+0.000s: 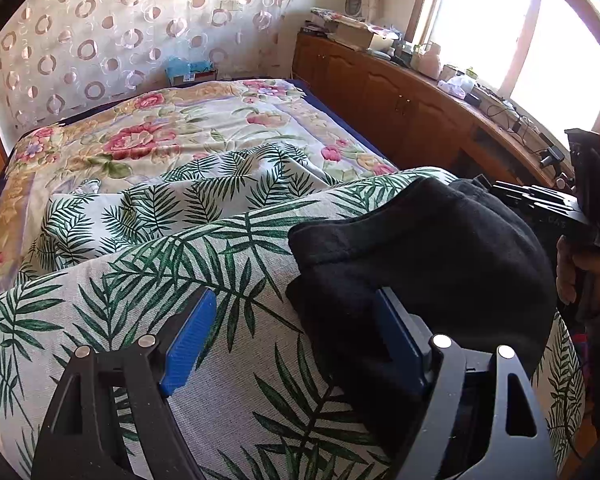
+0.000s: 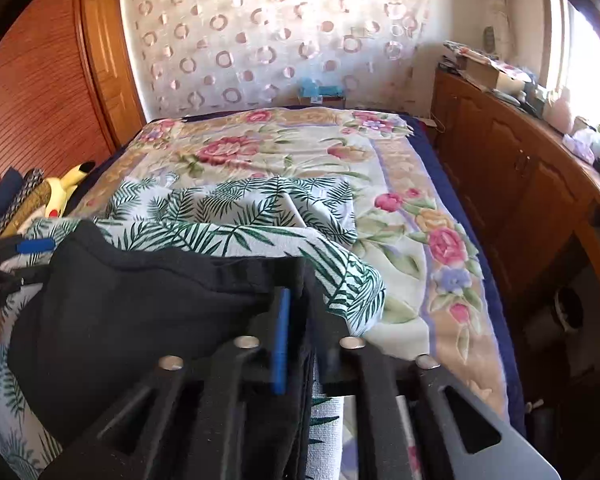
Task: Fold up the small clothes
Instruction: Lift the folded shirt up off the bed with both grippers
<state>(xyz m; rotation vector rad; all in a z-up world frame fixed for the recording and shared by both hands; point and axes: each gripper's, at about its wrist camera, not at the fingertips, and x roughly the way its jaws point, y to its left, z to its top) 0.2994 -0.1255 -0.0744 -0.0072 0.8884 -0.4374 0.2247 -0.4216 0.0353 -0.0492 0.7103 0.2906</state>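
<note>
Jaws first: on the left gripper they stand wide apart, with leaf-print cloth showing in the gap between the two blue pads. The right-hand pad lies against the near left edge of the black garment, while the left-hand pad hovers over bare leaf print, so nothing is pinched between them. On the right gripper the jaws stand only a narrow way apart, and an edge of the black garment hangs in that gap beside the one visible blue pad; whether the pads actually press on the cloth I cannot tell.

Outward from there, the black garment lies rumpled on the leaf-print cloth at the near end of the bed. In the left wrist view it spreads from the centre toward 3 o'clock, where the other gripper and a hand holding it show at the frame's edge. In the right wrist view it fills the area toward 8 o'clock.

Beyond it, toward 12 o'clock, lies a floral bedspread. A wooden cabinet runs along 3 o'clock, and a yellow plush toy sits at 9 o'clock.
</note>
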